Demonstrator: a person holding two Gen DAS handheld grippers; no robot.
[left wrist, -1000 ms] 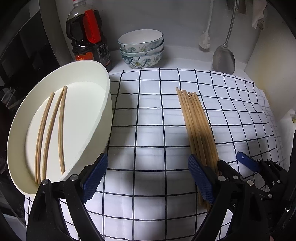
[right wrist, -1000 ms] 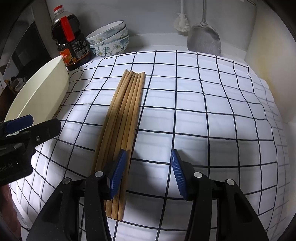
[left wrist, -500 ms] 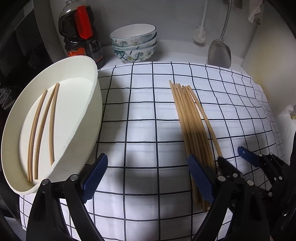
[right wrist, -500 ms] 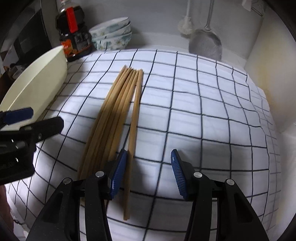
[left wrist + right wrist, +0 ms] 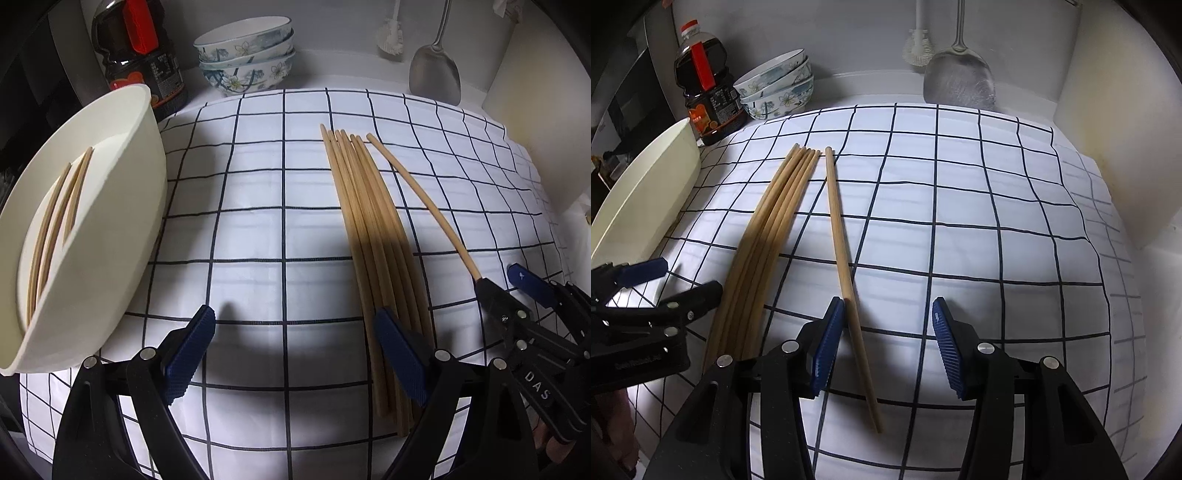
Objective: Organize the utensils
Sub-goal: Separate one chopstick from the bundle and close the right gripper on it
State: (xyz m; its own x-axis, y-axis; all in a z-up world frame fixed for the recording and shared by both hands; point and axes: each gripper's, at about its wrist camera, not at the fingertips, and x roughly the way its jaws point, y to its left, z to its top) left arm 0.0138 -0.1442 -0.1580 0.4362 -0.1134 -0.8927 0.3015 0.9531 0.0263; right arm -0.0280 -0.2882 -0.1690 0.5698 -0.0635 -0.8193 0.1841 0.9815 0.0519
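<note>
A bundle of several wooden chopsticks lies on the checked cloth; it also shows in the right wrist view. One chopstick lies apart to the right of the bundle, also seen in the left wrist view. My right gripper is open, its left finger touching that chopstick, which lies between the jaws. My left gripper is open and empty, over the cloth left of the bundle. A cream oval tray on the left holds three chopsticks.
A dark sauce bottle and stacked floral bowls stand at the back left. A metal spatula and a brush hang at the back wall. A cream wall bounds the right side.
My right gripper has pushed one chopstick rightward out of the bundle, so it now lies between its jaws. Both grippers stay open; the left view shifted slightly rightward and closer.
</note>
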